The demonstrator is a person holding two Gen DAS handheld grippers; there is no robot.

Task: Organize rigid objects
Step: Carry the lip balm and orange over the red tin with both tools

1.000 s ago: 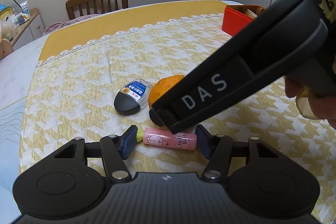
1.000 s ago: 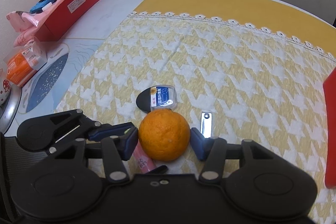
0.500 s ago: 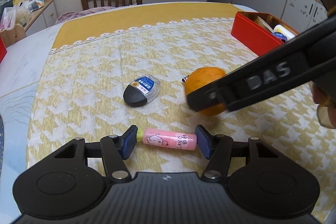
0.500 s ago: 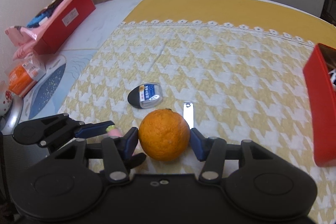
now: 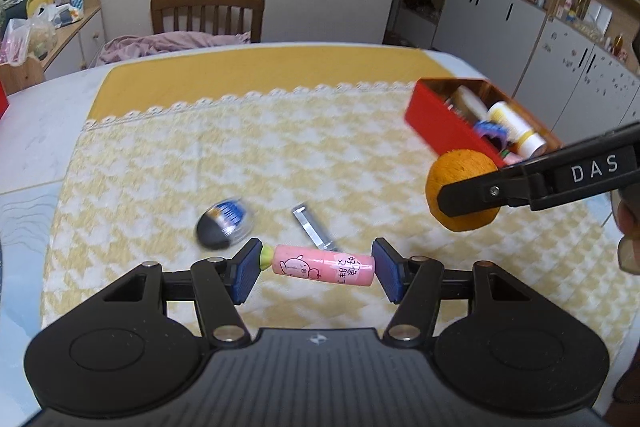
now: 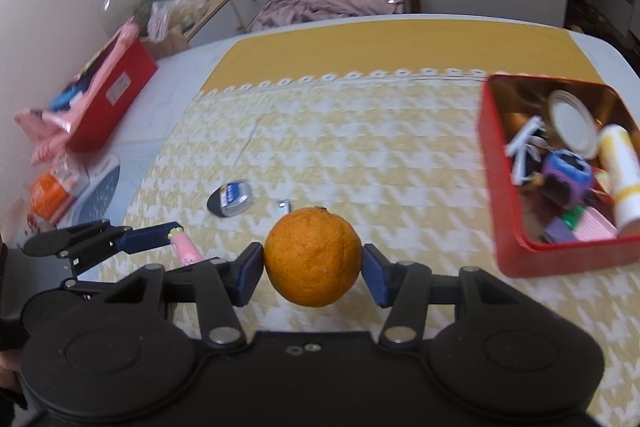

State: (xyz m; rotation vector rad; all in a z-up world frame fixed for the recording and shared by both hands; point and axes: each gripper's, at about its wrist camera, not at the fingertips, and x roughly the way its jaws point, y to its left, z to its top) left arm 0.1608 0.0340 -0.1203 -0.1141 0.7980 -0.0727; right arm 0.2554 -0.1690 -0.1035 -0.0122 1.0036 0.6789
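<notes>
My left gripper [image 5: 318, 269] is shut end to end on a pink tube with a green cap [image 5: 323, 265], held above the yellow houndstooth cloth; the tube also shows in the right wrist view [image 6: 185, 247]. My right gripper [image 6: 313, 267] is shut on an orange [image 6: 313, 259], held in the air; the orange also shows in the left wrist view [image 5: 456, 179], right of the tube. A red tin [image 6: 490, 163] with several items stands at the right, also in the left wrist view [image 5: 436, 121]. A black and clear floss case [image 5: 224, 223] and a metal nail clipper [image 5: 314, 227] lie on the cloth.
A wooden chair [image 5: 208, 13] stands behind the table. A red box with pink wrapping [image 6: 108, 99] and an orange packet [image 6: 52, 193] lie at the table's left side. Cabinets [image 5: 520, 31] line the far right wall.
Both grippers have risen. The right gripper carried the orange to the right, toward the red tin. The nail clipper, hidden behind the orange before, now shows.
</notes>
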